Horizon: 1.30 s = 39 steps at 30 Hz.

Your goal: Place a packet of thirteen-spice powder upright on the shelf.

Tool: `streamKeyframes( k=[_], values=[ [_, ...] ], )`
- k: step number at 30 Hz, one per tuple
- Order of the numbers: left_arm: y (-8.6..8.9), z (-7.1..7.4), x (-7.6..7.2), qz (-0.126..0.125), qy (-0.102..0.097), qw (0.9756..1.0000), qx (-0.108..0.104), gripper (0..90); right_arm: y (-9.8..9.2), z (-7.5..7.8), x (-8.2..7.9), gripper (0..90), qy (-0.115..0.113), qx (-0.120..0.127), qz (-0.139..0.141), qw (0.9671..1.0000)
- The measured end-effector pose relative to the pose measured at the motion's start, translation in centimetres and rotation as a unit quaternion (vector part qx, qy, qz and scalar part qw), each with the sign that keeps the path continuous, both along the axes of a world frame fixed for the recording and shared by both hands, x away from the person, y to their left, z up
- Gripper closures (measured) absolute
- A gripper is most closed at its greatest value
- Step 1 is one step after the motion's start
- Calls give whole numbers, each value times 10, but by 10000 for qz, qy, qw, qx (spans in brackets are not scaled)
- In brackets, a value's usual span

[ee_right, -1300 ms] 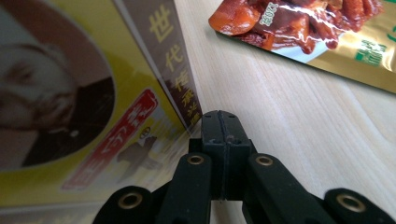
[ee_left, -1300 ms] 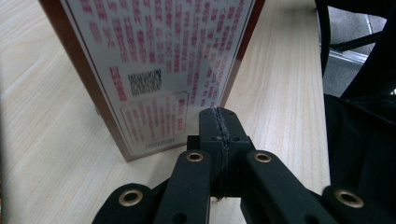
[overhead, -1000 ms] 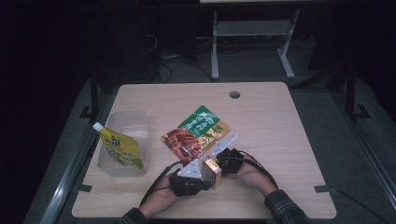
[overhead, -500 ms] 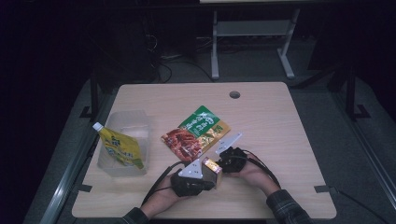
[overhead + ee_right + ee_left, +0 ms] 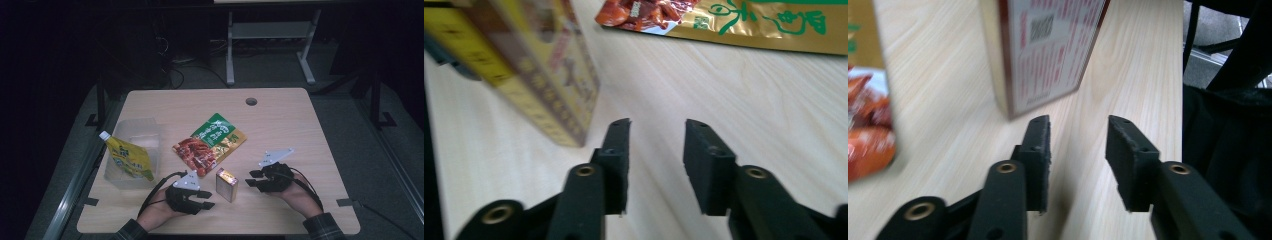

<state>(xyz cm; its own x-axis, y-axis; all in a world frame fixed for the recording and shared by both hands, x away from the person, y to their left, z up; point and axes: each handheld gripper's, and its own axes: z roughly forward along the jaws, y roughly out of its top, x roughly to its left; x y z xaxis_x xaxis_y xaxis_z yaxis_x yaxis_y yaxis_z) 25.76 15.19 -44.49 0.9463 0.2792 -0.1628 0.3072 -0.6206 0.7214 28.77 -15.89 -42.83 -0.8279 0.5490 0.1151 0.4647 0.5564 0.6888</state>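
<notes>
Both grippers just let go and backed off the little box (image 5: pixel 226 184), jaws opening with nothing between them. It's standing upright between left gripper (image 5: pixel 206 199) and right gripper (image 5: pixel 251 179), so a stray nudge could tip it.

Light wood table (image 5: pixel 280 120) with round grommet hole (image 5: pixel 251 101); dark room; grey floor (image 5: pixel 270 70); metal stand (image 5: pixel 270 35) behind.

A dim lab: bare test table (image 5: pixel 280 120), floor cables (image 5: pixel 175 75).
</notes>
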Motion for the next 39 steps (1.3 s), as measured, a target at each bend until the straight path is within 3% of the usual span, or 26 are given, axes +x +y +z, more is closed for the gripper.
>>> streamKeyframes(
  k=[6,11,23,26,34,39],
  values=[
    [24,0,-5,232,43,9997,18,492,-4,3,-27,509,50,149,-69,9999],
    [34,-1,-5,344,61,9994,16,466,10,3,-41,459,59,264,-33,9996],
    [30,-5,-2,381,30,9992,-76,397,43,7,-37,429,-25,503,49,9987],
    [29,-6,-3,348,44,9994,-57,398,50,5,-33,462,-104,467,81,9988],
    [28,-7,-3,299,18,9995,-64,371,58,3,-24,627,-63,436,139,9989],
    [27,-7,-4,356,23,9993,-99,351,58,3,-20,667,-166,390,143,9990]
  ],
)
